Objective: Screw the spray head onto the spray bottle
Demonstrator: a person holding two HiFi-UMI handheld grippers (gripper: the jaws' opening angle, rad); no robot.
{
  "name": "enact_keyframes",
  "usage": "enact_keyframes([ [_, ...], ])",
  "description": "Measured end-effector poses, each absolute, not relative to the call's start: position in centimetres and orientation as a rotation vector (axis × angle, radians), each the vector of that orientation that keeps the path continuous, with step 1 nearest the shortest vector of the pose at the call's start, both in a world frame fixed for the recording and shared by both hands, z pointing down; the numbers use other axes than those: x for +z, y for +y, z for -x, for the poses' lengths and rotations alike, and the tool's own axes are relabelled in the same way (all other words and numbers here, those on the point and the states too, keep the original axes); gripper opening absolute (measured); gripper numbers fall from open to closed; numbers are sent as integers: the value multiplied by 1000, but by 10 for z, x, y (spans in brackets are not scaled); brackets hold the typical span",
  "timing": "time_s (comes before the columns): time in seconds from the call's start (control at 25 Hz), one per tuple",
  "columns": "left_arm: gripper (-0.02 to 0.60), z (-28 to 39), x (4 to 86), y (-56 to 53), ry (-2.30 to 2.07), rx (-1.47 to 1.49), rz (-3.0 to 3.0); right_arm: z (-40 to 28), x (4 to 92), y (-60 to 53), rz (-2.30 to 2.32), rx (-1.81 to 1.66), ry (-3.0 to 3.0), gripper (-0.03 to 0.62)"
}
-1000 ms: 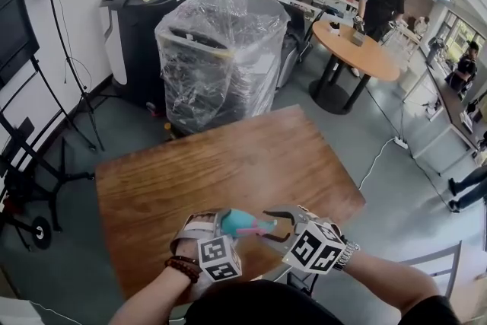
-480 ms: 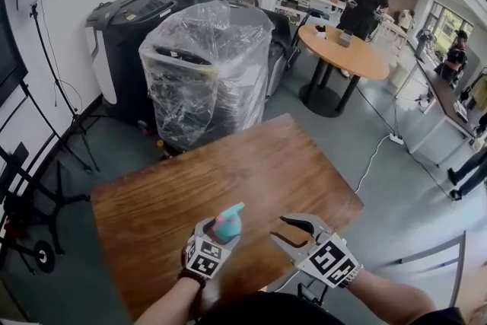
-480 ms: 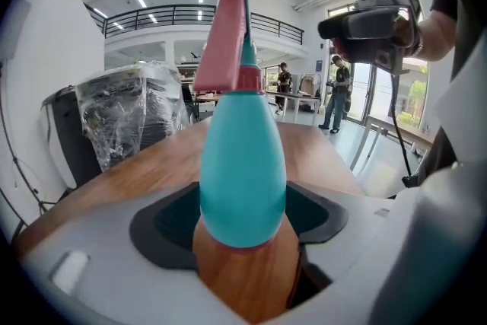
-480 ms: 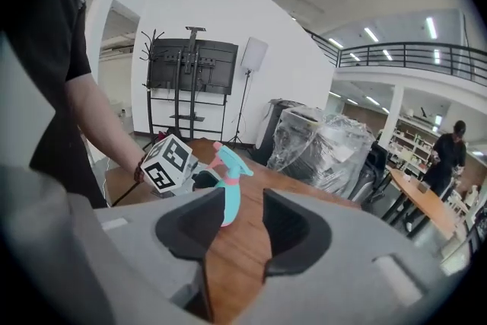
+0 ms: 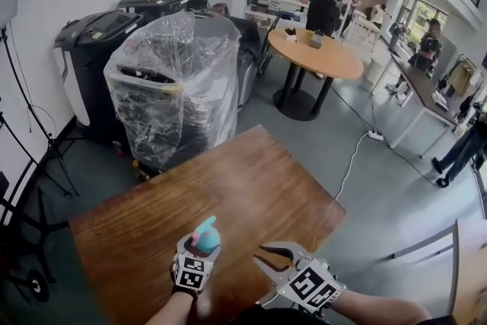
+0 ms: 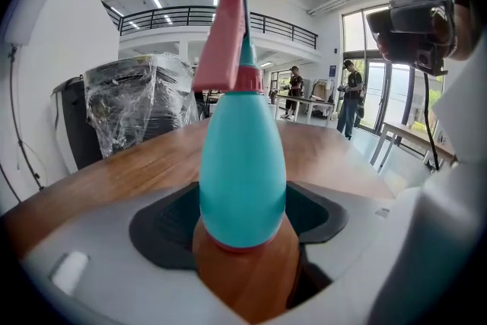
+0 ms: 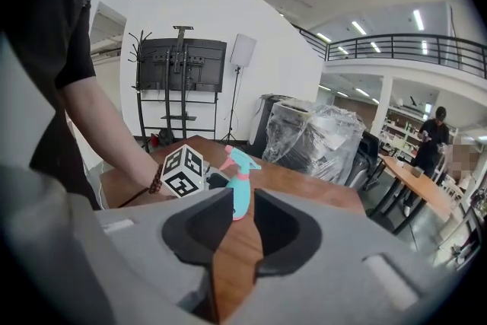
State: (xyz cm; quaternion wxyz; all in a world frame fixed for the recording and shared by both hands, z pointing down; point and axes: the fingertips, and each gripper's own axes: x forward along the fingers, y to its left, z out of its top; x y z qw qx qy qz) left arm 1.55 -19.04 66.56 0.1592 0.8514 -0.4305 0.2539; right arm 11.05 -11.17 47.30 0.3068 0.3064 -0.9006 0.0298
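Left gripper [image 5: 199, 249] is clamped low on the teal body of the spray bottle [image 6: 242, 164]. Bottle is upright at the near edge of the table [image 5: 251, 171], left of centre. Can't tell if its base touches the wood.

Spray head [image 6: 224, 34] sits on the neck with the pink collar down on the shoulder, no gap visible.

Right gripper [image 5: 262, 254] is empty, off to the right and clear of the bottle. Its jaws have just been closing to a narrow slot, with only table showing between them.

My read: tail end of the screwing step, or a pause between turns. Thread tightness isn't visible.

- **If more turns are needed:** right gripper spreads again, comes in left to the collar, pinches it and twists while left holds the body steady. Keep the head in line with the neck.
- **If seated:** left stands the bottle on the table and releases.
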Motion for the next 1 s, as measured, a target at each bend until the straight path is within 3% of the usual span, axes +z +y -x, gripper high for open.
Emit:
enact_keyframes([
  [0.36, 382, -18, 675, -197, -1198, 800, -2455, -100, 483, -115, -793, 110, -2406, 51],
  [0.56, 428, -13, 676, -191, -1173, 816, -2452, -93, 486, -116, -783, 125, -2419, 49],
  [0.76, 429, 3, 669, -173, -1186, 832, -2451, -83, 490, -114, -784, 140, -2432, 35],
  [0.88, 370, 15, 651, -153, -1215, 805, -2449, -75, 492, -113, -800, 149, -2435, 2],
  [1.0, 256, 22, 621, -136, -1258, 734, -2451, -66, 497, -112, -811, 185, -2441, -8],
])
